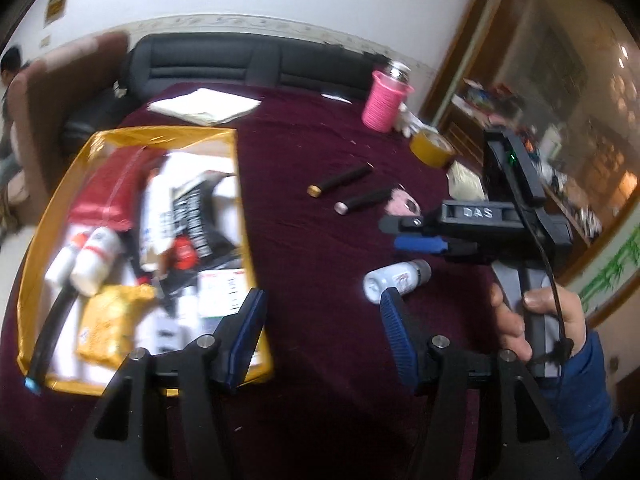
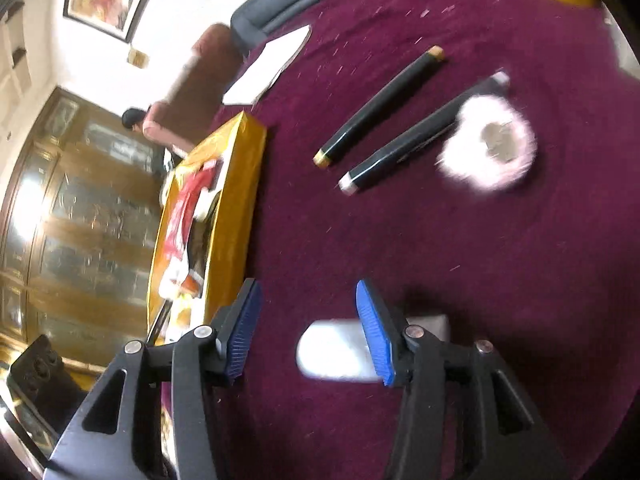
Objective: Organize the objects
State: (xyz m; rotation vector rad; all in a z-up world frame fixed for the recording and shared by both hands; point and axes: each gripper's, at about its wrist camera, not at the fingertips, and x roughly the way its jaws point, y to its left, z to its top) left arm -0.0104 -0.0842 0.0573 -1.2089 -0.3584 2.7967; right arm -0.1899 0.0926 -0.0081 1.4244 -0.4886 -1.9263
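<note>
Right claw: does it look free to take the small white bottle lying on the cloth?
Probably yes. The right claw is open and empty, the white bottle lies right under it on the maroon cloth, nothing between.

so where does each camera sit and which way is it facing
Left wrist: on the left gripper, looking forward and down across the maroon tablecloth at the gold box and white bottle; its open gripper shows, plus the right gripper and right hand.
Right wrist: on the right gripper, looking down at the cloth, the bottle beside its right finger; only its own open gripper shows.
Shared: the box, the bottle, two black tubes, the fluffy pink thing.
</note>
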